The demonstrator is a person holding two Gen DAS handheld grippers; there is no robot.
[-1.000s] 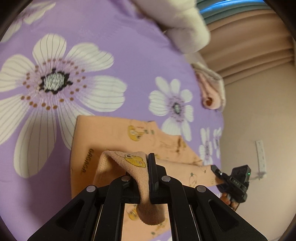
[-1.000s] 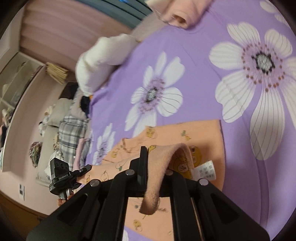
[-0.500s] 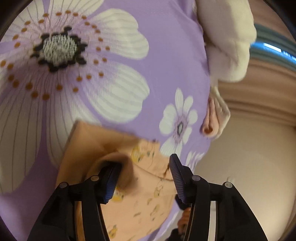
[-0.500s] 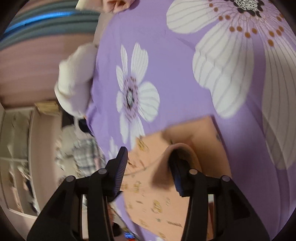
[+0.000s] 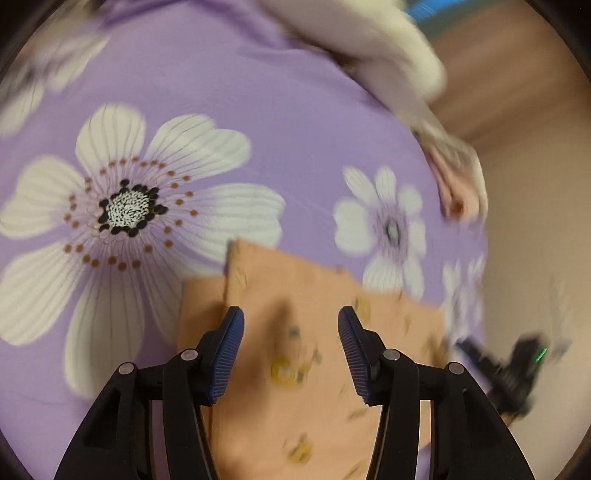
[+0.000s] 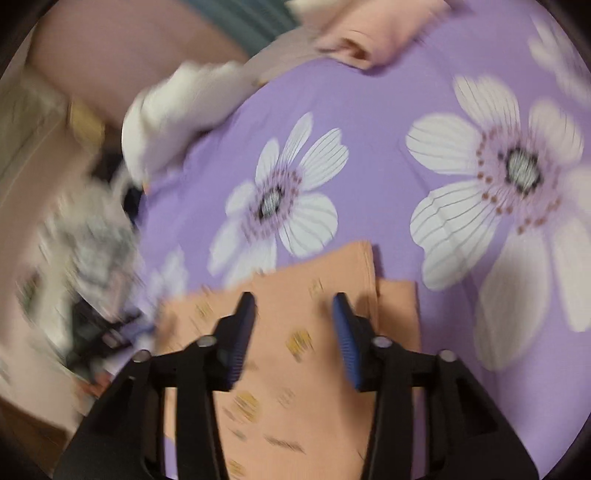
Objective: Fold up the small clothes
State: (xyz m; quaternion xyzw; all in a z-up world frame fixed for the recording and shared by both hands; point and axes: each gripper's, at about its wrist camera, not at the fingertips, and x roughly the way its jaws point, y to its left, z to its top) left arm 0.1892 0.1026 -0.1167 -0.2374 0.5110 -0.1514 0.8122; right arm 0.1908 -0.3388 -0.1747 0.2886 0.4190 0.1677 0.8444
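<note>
Orange printed garment (image 5: 314, 314) folded flat on purple floral bedspread (image 5: 258, 122), left gripper (image 5: 290, 350) and right gripper (image 6: 293, 332) spread wide, holding nothing, plaid clothes pile (image 6: 96, 236) only in right view

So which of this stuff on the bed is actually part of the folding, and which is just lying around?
Part of the job:
- orange printed garment, lying flat
- left gripper, open
- right gripper, open

Just lying about:
- rolled pink cloth
- white fluffy bundle
- purple flowered bedsheet underneath
</note>
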